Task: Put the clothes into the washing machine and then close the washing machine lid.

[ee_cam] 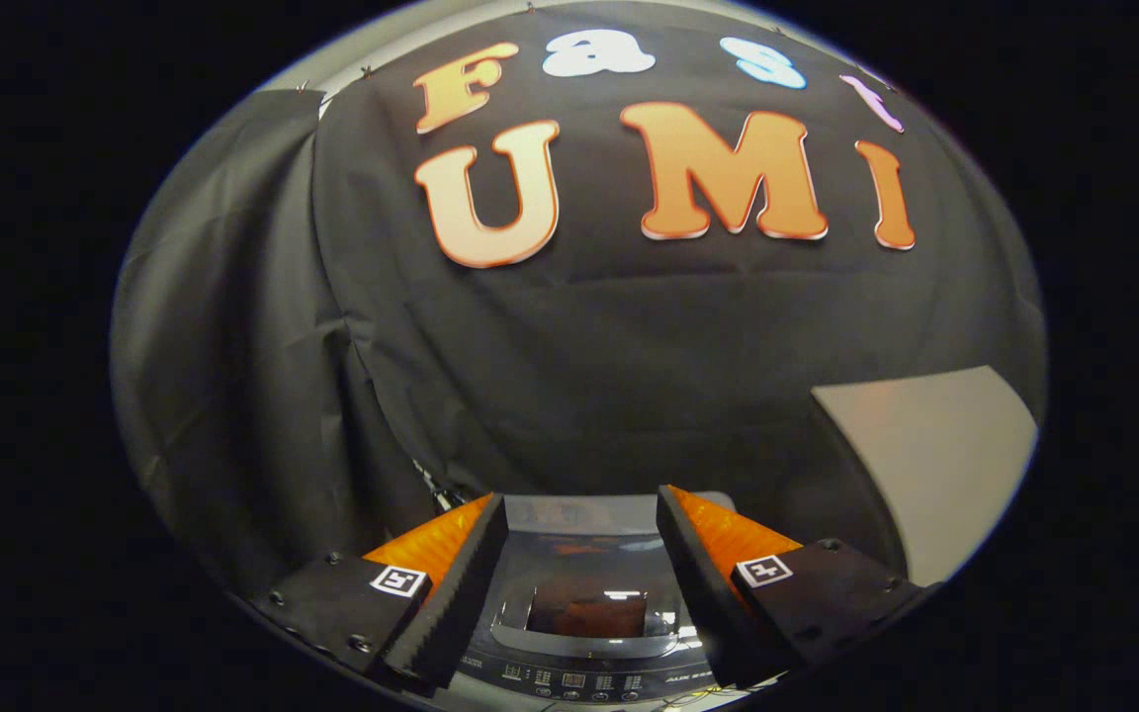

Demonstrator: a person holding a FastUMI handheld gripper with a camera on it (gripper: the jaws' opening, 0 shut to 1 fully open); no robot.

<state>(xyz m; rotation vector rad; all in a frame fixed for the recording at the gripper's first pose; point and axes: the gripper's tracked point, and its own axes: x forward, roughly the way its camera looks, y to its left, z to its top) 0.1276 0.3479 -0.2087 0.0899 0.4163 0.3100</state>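
Seemingly the lid step was in hand: the hand-held gripper (581, 514) hung released and empty above the washing machine (584, 633), whose lid (589, 608) looked already down; next, confirm closure.

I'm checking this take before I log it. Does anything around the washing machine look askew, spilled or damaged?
Nothing stands out. The washing machine sits below and between the fingers, its lid down flat and the control panel looking intact. The gripper is open, holding nothing. The cloth wall hangs with ordinary folds.
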